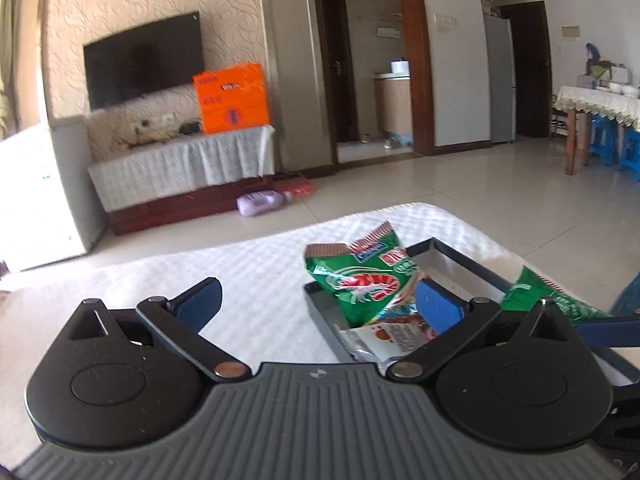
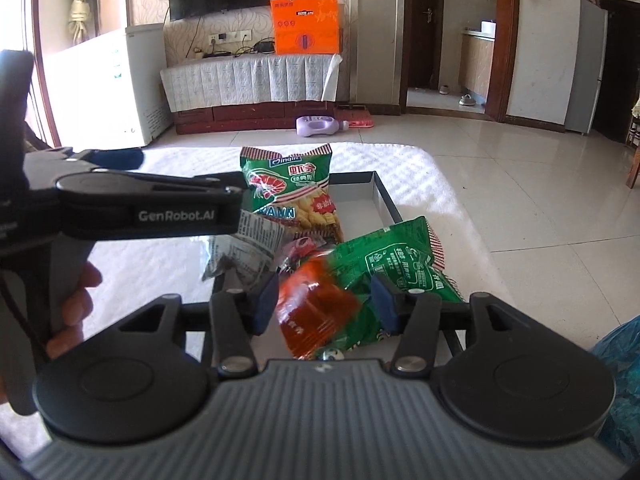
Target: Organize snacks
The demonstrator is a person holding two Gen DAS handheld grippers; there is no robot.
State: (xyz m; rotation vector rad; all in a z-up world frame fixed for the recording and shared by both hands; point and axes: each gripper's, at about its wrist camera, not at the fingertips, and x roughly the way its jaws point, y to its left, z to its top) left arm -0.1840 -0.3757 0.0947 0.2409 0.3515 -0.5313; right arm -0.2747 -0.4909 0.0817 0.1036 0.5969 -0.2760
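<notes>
Between the right tool's (image 2: pixel 326 304) parted pads sits an orange-red snack pack (image 2: pixel 310 312), blurred; whether they press it can't be told. Green shrimp-chip bag (image 2: pixel 288 190) stands behind, a 2nd green bag (image 2: pixel 400 264) at right, all in a black tray (image 2: pixel 386 196) on the white-cloth table (image 2: pixel 168 248). Left tool (image 1: pixel 320 300) gapes wide w/ nothing held.

We are in a home's living room: a wall-mounted TV (image 1: pixel 144 60) above a cloth-draped cabinet (image 1: pixel 180 164), tiled floor (image 1: pixel 460 192), a fridge (image 1: pixel 500 80), a doorway (image 1: pixel 372 60), and a dining table (image 1: pixel 600 100) with blue stools (image 1: pixel 604 140).
</notes>
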